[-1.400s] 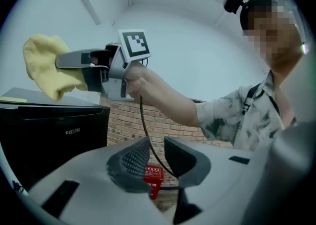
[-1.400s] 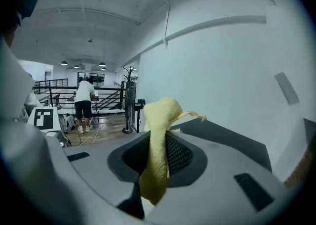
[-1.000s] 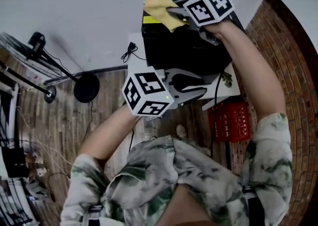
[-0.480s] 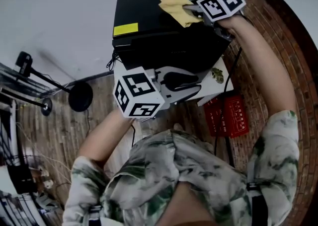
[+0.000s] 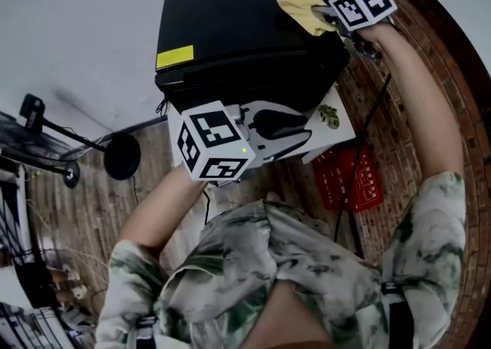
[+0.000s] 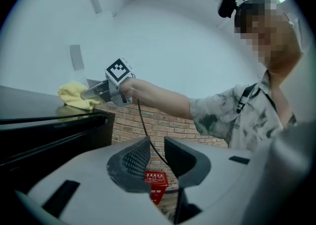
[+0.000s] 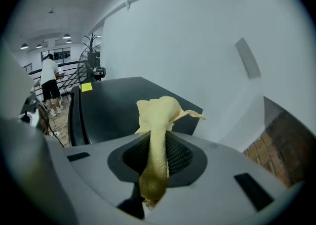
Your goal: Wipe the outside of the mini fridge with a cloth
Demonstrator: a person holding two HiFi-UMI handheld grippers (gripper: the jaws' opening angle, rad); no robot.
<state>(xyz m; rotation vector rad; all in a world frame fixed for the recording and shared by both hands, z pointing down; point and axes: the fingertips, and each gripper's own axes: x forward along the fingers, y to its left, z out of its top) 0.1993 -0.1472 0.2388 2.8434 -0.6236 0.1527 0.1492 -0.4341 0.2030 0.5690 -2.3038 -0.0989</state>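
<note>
One cloth (image 5: 304,2), pinched in right gripper (image 5: 321,13), lies atop mini fridge (image 5: 230,37).

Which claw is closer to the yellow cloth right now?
Right. The right claw is shut on the yellow cloth on top of the mini fridge; the left claw hangs open, empty, in front of the fridge.

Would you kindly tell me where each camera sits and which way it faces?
Head view: on the person's head, looking steeply down at the mini fridge; both forearms, left gripper and right gripper show.
Left gripper view: on the left gripper, facing the person's torso and right arm; own jaws apart, empty.
Right gripper view: on the right gripper, facing across the fridge top; jaws shut on the cloth.
All three show fridge and cloth.
</note>
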